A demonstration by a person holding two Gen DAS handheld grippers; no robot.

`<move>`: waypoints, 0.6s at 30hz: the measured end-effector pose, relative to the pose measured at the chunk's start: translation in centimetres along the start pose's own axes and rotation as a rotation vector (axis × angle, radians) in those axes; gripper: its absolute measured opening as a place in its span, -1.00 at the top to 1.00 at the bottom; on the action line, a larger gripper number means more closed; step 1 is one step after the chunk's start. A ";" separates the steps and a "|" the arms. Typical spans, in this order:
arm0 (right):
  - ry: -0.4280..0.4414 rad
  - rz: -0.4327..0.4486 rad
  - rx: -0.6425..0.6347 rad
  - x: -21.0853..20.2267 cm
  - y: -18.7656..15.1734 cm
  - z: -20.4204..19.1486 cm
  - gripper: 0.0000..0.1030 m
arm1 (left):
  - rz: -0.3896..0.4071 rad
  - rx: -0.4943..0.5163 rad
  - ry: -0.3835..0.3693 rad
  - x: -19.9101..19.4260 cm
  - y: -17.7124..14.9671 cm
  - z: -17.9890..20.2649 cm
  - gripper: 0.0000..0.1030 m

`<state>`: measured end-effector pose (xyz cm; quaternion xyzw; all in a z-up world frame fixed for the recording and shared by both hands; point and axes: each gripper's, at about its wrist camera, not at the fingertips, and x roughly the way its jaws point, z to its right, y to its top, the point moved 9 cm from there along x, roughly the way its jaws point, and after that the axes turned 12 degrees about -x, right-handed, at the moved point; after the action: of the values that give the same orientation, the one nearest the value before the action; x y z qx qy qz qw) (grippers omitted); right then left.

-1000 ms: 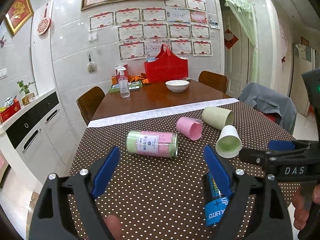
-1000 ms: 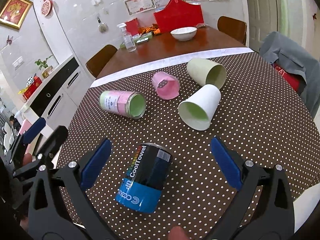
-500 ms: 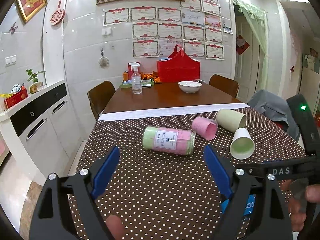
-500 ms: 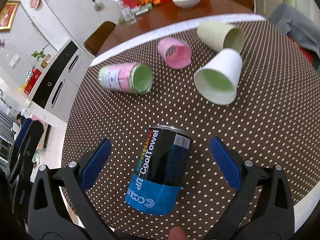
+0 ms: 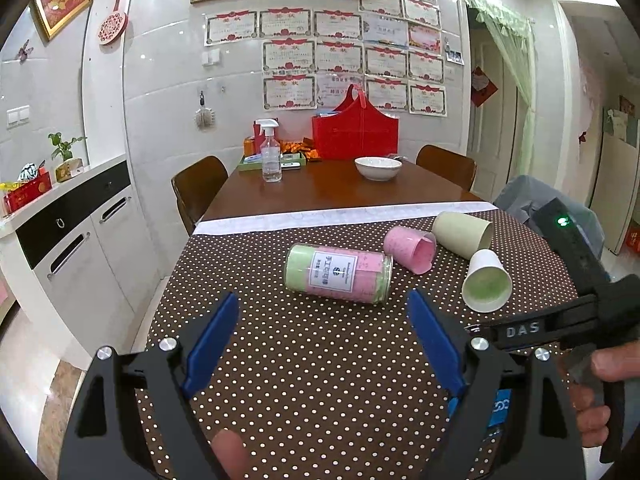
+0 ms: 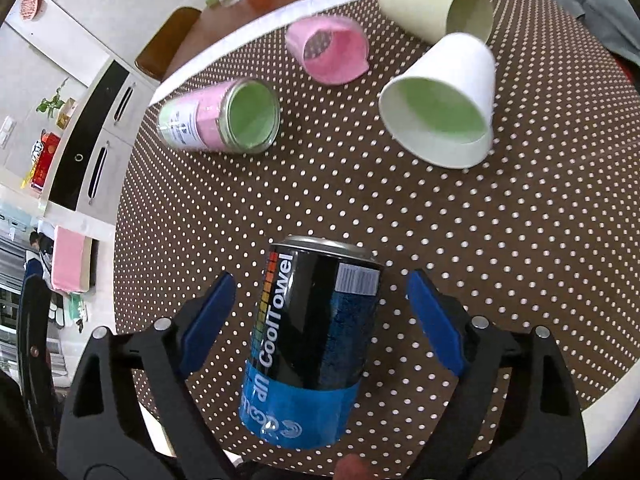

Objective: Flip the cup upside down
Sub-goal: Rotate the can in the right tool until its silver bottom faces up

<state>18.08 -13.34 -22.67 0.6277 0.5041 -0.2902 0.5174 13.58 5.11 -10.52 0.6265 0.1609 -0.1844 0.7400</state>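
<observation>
A black and blue can-shaped cup (image 6: 312, 344) lies on its side on the dotted tablecloth, between the spread fingers of my right gripper (image 6: 320, 328), which is open and not touching it. Beyond it lie a white cup (image 6: 444, 108) (image 5: 486, 280), a pink cup (image 6: 328, 54) (image 5: 412, 248), a pale green cup (image 6: 436, 6) (image 5: 462, 232) and a glass jar with pink and green label (image 6: 220, 120) (image 5: 338, 278), all on their sides. My left gripper (image 5: 324, 340) is open above bare cloth, short of the jar. The right gripper's handle (image 5: 560, 320) shows at the right, held by a hand.
The brown dotted cloth (image 5: 320, 380) covers the near half of a wooden table. A white bowl (image 5: 378, 168), a spray bottle (image 5: 270, 156) and a red bag (image 5: 356, 132) stand at the far end. Chairs flank the table; a white cabinet (image 5: 80, 240) runs along the left.
My right gripper has moved down and forward over the black and blue can cup, which now sits between its fingers. The left gripper has tilted upward and pulled back a little.
</observation>
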 end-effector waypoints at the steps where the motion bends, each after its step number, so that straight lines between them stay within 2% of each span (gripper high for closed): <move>1: 0.002 -0.013 0.006 0.3 0.0 0.0 -0.56 | -0.002 0.000 -0.001 0.1 -0.1 0.0 -0.65; 4: 0.022 -0.056 0.024 1.4 -0.4 0.3 -0.36 | -0.007 0.000 0.001 0.1 -0.2 -0.2 -0.65; 10: 0.053 -0.067 0.016 1.6 -0.3 0.3 -0.34 | -0.019 0.007 0.000 0.4 -0.5 0.0 -0.65; 18: 0.131 0.061 0.025 -0.5 -0.9 1.6 -0.33 | -0.023 0.010 0.001 0.3 -0.6 0.3 -0.65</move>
<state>17.35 -15.01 -23.05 0.6670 0.5138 -0.2387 0.4839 13.56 4.72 -11.18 0.6285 0.1674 -0.1934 0.7345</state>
